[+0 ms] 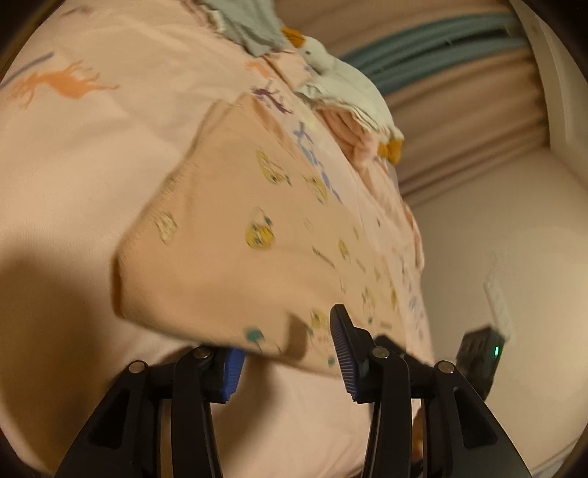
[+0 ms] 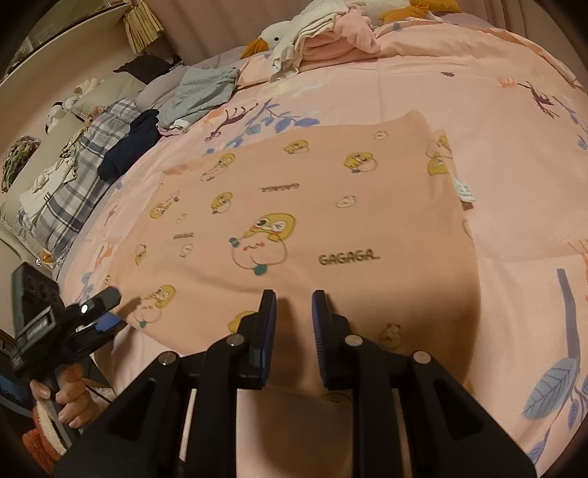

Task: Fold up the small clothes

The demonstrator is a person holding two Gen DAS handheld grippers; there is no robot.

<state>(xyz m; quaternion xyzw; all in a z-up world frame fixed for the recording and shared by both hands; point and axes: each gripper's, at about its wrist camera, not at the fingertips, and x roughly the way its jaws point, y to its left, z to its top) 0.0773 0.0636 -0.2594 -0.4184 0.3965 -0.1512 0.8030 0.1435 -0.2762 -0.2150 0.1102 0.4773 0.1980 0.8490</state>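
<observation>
A peach garment [image 2: 294, 206] printed with yellow ducks and the word GAGAGA lies spread flat on the pink bedsheet [image 2: 477, 92]; a white label [image 2: 465, 191] sticks out at its right edge. My right gripper [image 2: 294, 298] hovers over the garment's near hem, its jaws a narrow gap apart with nothing between them. My left gripper [image 2: 110, 312], carried by a hand [image 2: 70, 397], is at the garment's left corner. In the blurred left wrist view the garment [image 1: 239, 239] has its edge draped over one blue pad [image 1: 231, 375], and my left gripper [image 1: 286, 338] stands open, not pressing it.
A white goose plush [image 2: 283, 35] and folded pink and white clothes [image 2: 330, 40] lie at the far end of the bed. Grey [image 2: 198, 92] and dark navy [image 2: 128, 147] garments and a plaid pillow [image 2: 70, 195] line the left side. Curtains [image 1: 459, 110] hang behind.
</observation>
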